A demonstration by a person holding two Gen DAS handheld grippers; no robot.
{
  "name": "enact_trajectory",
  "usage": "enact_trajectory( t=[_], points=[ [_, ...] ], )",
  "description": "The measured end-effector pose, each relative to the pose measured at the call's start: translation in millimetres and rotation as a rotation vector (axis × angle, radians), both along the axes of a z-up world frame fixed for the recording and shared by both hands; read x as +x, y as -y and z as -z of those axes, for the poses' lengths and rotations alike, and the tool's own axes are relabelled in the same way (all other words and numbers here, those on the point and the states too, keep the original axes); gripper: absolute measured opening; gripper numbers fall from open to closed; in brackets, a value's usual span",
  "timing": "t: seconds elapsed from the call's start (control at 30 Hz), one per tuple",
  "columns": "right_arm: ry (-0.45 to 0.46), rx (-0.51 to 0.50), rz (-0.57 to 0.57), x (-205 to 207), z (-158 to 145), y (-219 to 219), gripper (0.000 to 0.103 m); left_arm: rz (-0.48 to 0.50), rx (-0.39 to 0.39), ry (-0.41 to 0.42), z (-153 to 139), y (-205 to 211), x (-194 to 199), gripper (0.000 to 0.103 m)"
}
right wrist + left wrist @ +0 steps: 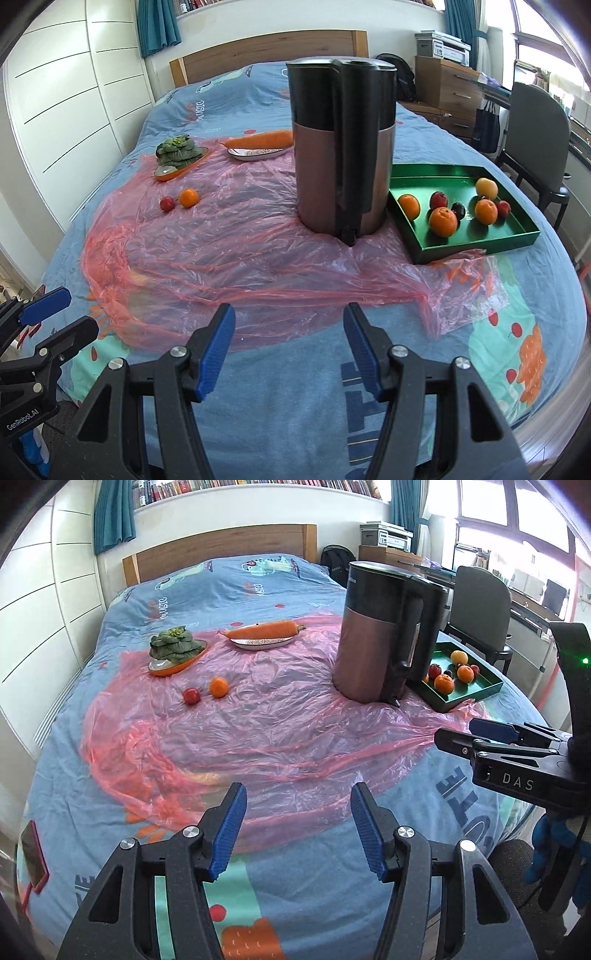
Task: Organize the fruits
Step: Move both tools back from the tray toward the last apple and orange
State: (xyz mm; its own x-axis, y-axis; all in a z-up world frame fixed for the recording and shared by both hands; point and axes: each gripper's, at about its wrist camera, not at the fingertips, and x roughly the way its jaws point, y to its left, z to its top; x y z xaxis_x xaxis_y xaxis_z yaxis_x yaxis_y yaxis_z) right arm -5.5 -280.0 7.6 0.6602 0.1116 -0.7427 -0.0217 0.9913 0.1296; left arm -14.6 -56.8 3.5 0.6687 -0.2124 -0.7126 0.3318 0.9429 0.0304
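A green tray (476, 247) (476, 694) at the right holds several fruits: oranges, red apples, a dark plum and a yellow one. An orange (218, 686) (189, 197) and a red apple (192, 696) (167, 203) lie loose on the pink plastic sheet (258, 716) (229, 251) at the left. My left gripper (298, 794) is open and empty over the near edge of the bed. My right gripper (289, 314) is open and empty, also near the bed's front; it shows at the right of the left wrist view (458, 734).
A tall brown and black kettle (384, 631) (343, 147) stands between the loose fruits and the tray. A carrot on a plate (264, 631) (258, 142) and greens on an orange plate (173, 650) (177, 155) sit farther back. A chair (535, 136) is right of the bed.
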Motion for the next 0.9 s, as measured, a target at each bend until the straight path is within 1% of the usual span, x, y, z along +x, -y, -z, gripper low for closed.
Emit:
enact_trajectory(
  t=[0.23,0.5,0.77,0.9],
  points=[
    [-0.014,-0.037,-0.065,9,1,-31,0.093,-0.065,-0.030,-0.025,11,-30,11,0.053],
    [-0.039,-0.041,-0.151,32,18,-60,0.093,-0.141,-0.036,-0.070,35,-60,35,0.053],
    [-0.063,-0.052,-0.235,68,41,-90,0.093,-0.222,-0.031,-0.105,59,-93,77,0.053],
    [-0.062,-0.051,-0.269,94,51,-105,0.093,-0.249,-0.027,-0.096,62,-106,107,0.053]
  ],
)
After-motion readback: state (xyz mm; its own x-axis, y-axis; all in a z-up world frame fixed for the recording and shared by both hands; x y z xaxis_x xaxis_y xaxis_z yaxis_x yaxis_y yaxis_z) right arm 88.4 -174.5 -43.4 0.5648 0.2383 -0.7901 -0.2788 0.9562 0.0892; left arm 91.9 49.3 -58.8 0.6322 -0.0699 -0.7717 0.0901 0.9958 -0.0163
